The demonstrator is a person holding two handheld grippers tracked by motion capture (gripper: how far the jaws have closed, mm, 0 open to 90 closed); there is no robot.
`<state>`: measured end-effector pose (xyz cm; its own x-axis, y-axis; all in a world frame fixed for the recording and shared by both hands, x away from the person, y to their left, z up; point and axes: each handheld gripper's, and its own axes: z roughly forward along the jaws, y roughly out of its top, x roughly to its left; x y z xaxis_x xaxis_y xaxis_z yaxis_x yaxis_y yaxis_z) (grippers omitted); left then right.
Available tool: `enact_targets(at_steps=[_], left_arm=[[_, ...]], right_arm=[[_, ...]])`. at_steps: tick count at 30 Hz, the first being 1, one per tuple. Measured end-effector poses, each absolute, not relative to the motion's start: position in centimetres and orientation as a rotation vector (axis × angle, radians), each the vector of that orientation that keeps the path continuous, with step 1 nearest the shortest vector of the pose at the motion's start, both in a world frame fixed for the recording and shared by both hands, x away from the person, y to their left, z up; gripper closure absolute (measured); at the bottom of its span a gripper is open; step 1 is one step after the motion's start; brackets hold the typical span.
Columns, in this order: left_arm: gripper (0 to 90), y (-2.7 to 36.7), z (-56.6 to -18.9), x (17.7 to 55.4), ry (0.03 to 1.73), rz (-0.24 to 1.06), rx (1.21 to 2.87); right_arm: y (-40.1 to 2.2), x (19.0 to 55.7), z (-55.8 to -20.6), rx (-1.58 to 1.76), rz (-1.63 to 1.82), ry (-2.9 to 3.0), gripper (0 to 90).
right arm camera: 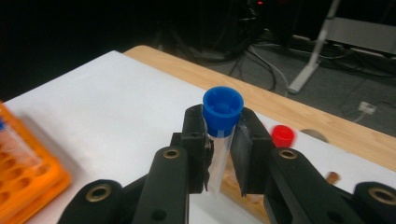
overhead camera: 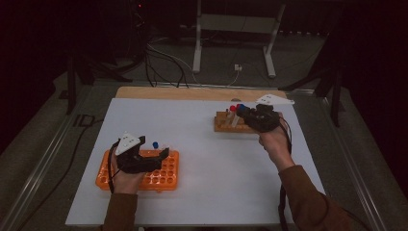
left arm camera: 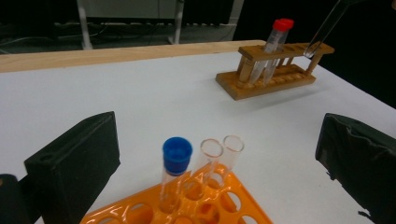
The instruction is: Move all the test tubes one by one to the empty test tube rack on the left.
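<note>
Here the right tongs (right arm camera: 223, 154) clamp a blue-capped tube (right arm camera: 221, 135) just below its cap, above the wooden rack (overhead camera: 230, 124) near the far right corner of the worktop (overhead camera: 202, 125). The tube looks tilted, and whether its foot is still in a hole of that rack cannot be told. A red-capped tube (left arm camera: 273, 46) stands in the same rack, close beside the held one. Near the worktop's left edge, toward the near side, the left tongs (left arm camera: 219, 154) hover wide open, gripping nothing, over the orange rack (overhead camera: 144, 172), where another blue-capped tube (left arm camera: 173, 175) and two open tubes (left arm camera: 219, 154) stand in neighbouring holes.

The risks, judged from this: the grip sits high on smooth plastic, so the tube could swing or slide between the jaws if the hand moves sharply. A slanted pull could catch the wooden rack and drag or tip it, disturbing the red-capped tube. At the orange rack the free holes lie tight beside the standing tubes, and a careless descent could knock them over; the light rack is unsteadied, so it may shift.
</note>
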<state>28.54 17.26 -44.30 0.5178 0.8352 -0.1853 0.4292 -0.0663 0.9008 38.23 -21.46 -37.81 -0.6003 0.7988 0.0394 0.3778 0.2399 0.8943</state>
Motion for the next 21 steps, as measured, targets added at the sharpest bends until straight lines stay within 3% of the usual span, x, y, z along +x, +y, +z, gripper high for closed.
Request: enact_targets(at_steps=[21], left_arm=[[0.7, 17.0, -43.6, 28.5, 1.057, 0.491, 1.677]], right_arm=[[-17.1, 35.1, -38.1, 0.923, 1.402, 2.228, 76.0]])
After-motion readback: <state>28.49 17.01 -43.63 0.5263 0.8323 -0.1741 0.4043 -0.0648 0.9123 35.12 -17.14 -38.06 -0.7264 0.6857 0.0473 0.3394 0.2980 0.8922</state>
